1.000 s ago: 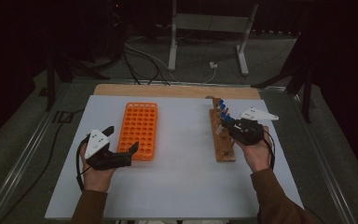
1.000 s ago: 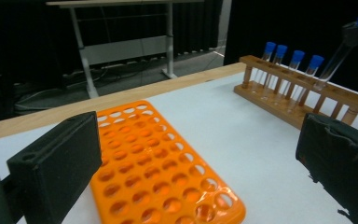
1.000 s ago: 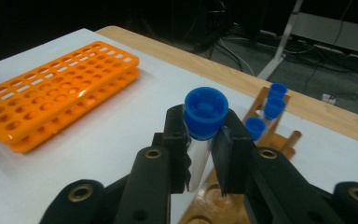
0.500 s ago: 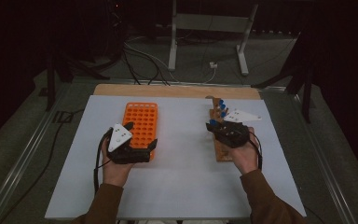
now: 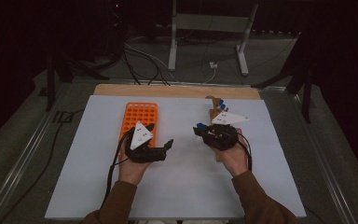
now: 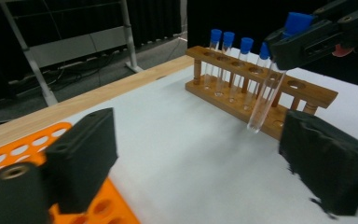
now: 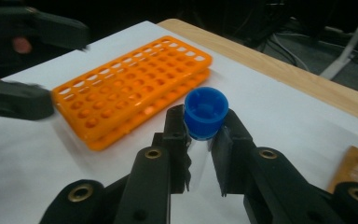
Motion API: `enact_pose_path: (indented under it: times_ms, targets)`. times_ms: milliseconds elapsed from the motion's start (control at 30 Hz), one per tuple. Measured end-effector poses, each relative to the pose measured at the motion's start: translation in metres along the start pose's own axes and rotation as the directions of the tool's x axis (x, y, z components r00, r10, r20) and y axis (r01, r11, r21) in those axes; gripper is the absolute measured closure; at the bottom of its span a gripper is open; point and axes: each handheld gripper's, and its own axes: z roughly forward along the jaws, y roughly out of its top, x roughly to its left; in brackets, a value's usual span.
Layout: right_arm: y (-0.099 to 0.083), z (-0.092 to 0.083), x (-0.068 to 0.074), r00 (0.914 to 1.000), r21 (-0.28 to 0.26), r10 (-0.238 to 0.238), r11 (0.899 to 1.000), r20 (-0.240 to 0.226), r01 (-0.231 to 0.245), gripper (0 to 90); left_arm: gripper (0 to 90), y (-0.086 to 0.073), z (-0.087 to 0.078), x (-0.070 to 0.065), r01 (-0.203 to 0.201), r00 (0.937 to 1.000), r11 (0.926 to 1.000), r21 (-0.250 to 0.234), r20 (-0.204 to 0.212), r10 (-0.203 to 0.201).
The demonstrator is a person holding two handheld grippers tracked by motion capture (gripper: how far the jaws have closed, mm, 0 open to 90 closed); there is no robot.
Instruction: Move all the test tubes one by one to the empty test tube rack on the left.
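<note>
Holding tube: the right tool (image 7: 205, 140) is clamped just under the ribbed blue cap of a clear, round-bottomed test tube (image 6: 265, 100), which hangs tilted above the white worktop (image 5: 186, 186).
Tube position: just in front of the wooden rack (image 6: 307, 91), between the two tools.
Wooden rack: pale wood, a row of round holes, four more blue-capped tubes (image 6: 223, 60) standing upright.
Left tool: (image 6: 200, 154) blocky black padded jaws, apart with nothing between them, having just been closing a little.
Orange rack: (image 7: 135, 88) glossy plastic grid of round holes, flat beside the left tool.
</note>
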Motion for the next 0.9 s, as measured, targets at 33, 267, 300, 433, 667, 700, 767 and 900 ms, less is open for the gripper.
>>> enact_pose_path:
  times_ms: [33, 267, 300, 433, 667, 700, 767, 900]
  targets:
    - [0.000, 0.000, 0.000, 1.0000, 0.000, 0.000, 1.000, 0.000, 0.000, 77.1, 16.9, 0.000, 0.003, -0.002, -0.004, 1.0000, 1.0000, 0.003, 0.007, 0.004]
    - [0.004, 0.010, 0.014, 0.9987, 0.001, -0.005, 1.000, -0.051, 0.005, 77.1, 29.4, 0.003, 0.022, -0.018, -0.012, 0.9989, 0.9998, 0.017, 0.046, 0.011]
    - [0.004, 0.011, 0.016, 0.9985, 0.001, -0.004, 1.000, -0.054, 0.005, 77.1, 32.7, 0.003, 0.024, -0.019, -0.010, 0.9984, 0.9998, 0.017, 0.056, 0.010]
    - [0.005, 0.012, 0.018, 0.9979, -0.002, -0.005, 1.000, -0.064, 0.005, 77.1, 42.5, 0.003, 0.032, -0.026, -0.013, 0.9957, 0.9996, 0.023, 0.092, 0.011]
    - [0.005, 0.013, 0.020, 0.9958, -0.006, 0.009, 1.000, -0.091, -0.009, 77.1, 59.1, 0.002, 0.042, -0.032, -0.010, 0.9940, 0.9995, 0.028, 0.110, 0.007]
    - [0.005, 0.013, 0.020, 0.9953, -0.006, 0.012, 1.000, -0.096, -0.012, 77.1, 61.2, 0.002, 0.043, -0.032, -0.009, 0.9933, 0.9997, 0.025, 0.115, 0.006]
    - [0.005, 0.014, 0.020, 0.9950, -0.001, 0.011, 1.000, -0.099, -0.011, 77.1, 66.7, 0.002, 0.044, -0.034, -0.011, 0.9925, 0.9998, 0.017, 0.122, 0.009]
    - [0.004, 0.014, 0.020, 0.9944, -0.001, 0.017, 1.000, -0.104, -0.018, 77.1, 74.7, 0.003, 0.046, -0.036, -0.021, 0.9918, 0.9997, 0.012, 0.126, 0.019]
